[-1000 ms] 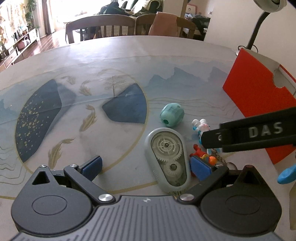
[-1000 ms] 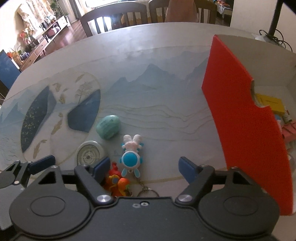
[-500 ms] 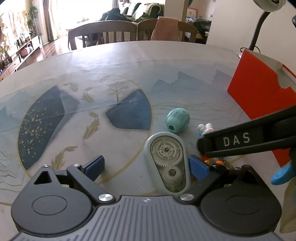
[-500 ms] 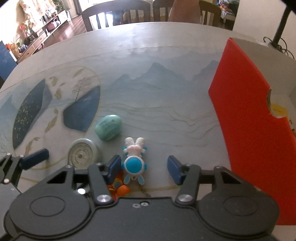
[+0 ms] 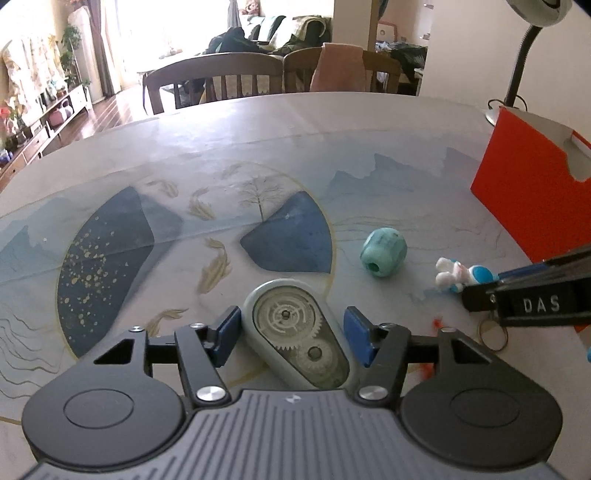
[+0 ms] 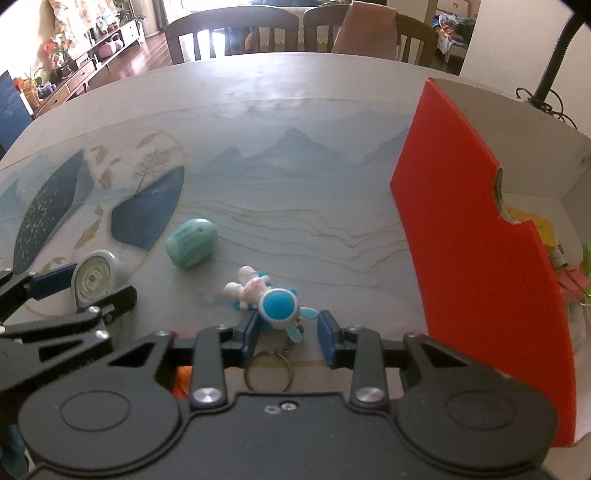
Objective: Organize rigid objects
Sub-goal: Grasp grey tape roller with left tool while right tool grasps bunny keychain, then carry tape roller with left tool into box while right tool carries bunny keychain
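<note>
The grey teardrop-shaped correction-tape dispenser with clear gears (image 5: 297, 334) lies flat on the printed table mat (image 5: 184, 236), its long axis running diagonally, narrow end toward the left gripper (image 5: 293, 334), whose jaws are closing around it, the right pad not yet touching. The right gripper (image 6: 286, 334) is closing on the blue-and-white rabbit keychain figure (image 6: 275, 302), head pointing away to the left, without a visible grip. A second ago both jaws stood far wider.

Chairs (image 5: 214, 79), desk lamp (image 5: 532, 22), sofa bkgd (image 5: 280, 33)
</note>
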